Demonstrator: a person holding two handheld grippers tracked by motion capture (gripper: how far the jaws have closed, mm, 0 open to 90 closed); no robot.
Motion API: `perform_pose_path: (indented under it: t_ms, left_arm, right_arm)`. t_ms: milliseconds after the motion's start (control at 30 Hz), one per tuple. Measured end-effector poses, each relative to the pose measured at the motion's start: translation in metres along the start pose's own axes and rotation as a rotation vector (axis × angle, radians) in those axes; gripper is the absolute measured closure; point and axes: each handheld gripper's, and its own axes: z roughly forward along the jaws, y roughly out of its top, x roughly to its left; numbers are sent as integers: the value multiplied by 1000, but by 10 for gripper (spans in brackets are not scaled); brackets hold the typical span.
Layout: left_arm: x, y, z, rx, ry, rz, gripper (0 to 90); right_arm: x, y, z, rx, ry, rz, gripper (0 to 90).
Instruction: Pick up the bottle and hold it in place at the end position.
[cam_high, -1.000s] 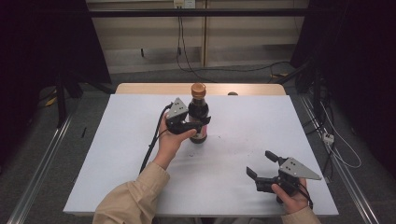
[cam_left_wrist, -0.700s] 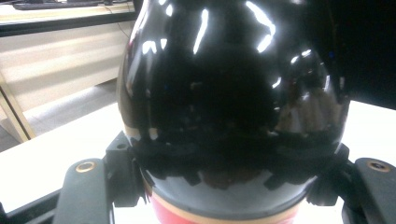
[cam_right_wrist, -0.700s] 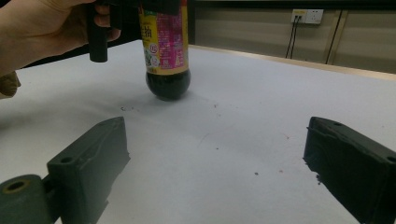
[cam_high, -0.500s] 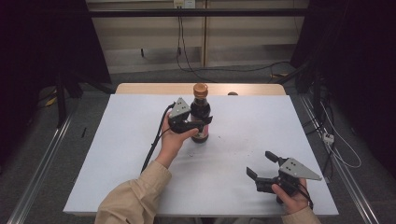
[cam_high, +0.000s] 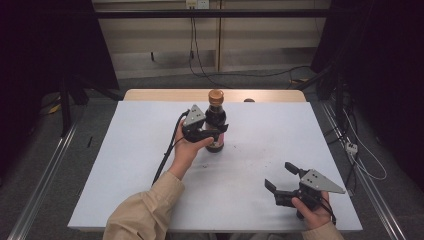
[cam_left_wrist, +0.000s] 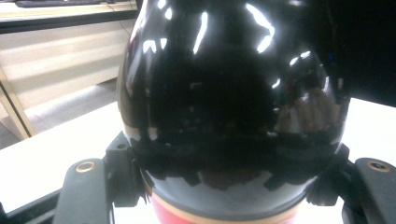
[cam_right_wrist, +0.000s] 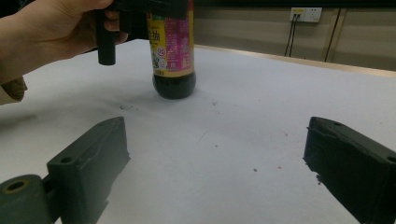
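White-topped rectangular desk (cam_high: 150, 165) with a bare wooden strip along its far edge. Surface mostly bare; a few dark specks and scuffs near centre.

Dark glass sauce bottle with a copper-coloured cap and a pink-and-yellow label (cam_high: 216, 122) stands upright on the desk, at about 12 o'clock from desk centre, toward the far edge. In the right gripper view its rounded base (cam_right_wrist: 174, 86) reads as resting on the surface or just off it; cannot tell which.

Left claw (cam_high: 212, 132), held in the person's left hand (cam_high: 186, 150), is pinching the bottle at its shoulder, above the label. In the left gripper view the black jaws sit tight on either side of the glossy body (cam_left_wrist: 229, 102), with the label's top edge just below.

Right claw (cam_high: 281, 182) rests near the desk's front edge at about 4 o'clock from the bottle, well apart from it. Jaws spread wide, nothing between them, pointing toward the bottle.

Judgement on the step in hand, moving or steadying the gripped bottle:
- The grip is high and the glass is smooth and curved; slip or swing is the likely risk. Keep the bottle vertical and move slowly.
- Keep the squeeze steady.
- If the cap is to be worked, bring the right claw in from 4 o'clock, level with the cap, while the left holds the body steady.
- Set it down flat, base first, before letting go.
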Motion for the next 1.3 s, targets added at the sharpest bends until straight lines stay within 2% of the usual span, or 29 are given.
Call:
perform_pose_path:
  t_ms: [267, 333, 400, 533, 667, 867, 1300]
  left_arm:
    - [-3, -1, 4, -15, 0, 18, 304]
    - [-3, -1, 4, -13, 4, 34, 304]
    - [-4, -1, 5, -18, -7, 41, 303]
    - [-2, -2, 4, -22, -5, 27, 301]
    - [2, -3, 3, -20, -22, 7, 299]
    - [2, -3, 2, -13, -31, 14, 299]
    - [0, -2, 0, 10, -19, 1, 298]
  right_arm:
    - [-1, -1, -1, 3, -6, 3, 59]
    - [-1, -1, -1, 3, -8, 4, 59]
    - [-2, -1, -1, 6, -9, 5, 59]
    - [-2, -2, -1, 8, -13, 6, 59]
    - [-3, -3, -3, 11, -19, 9, 59]
    - [-5, -3, -3, 14, -32, 23, 57]
    - [4, 0, 11, 44, 10, -3, 56]
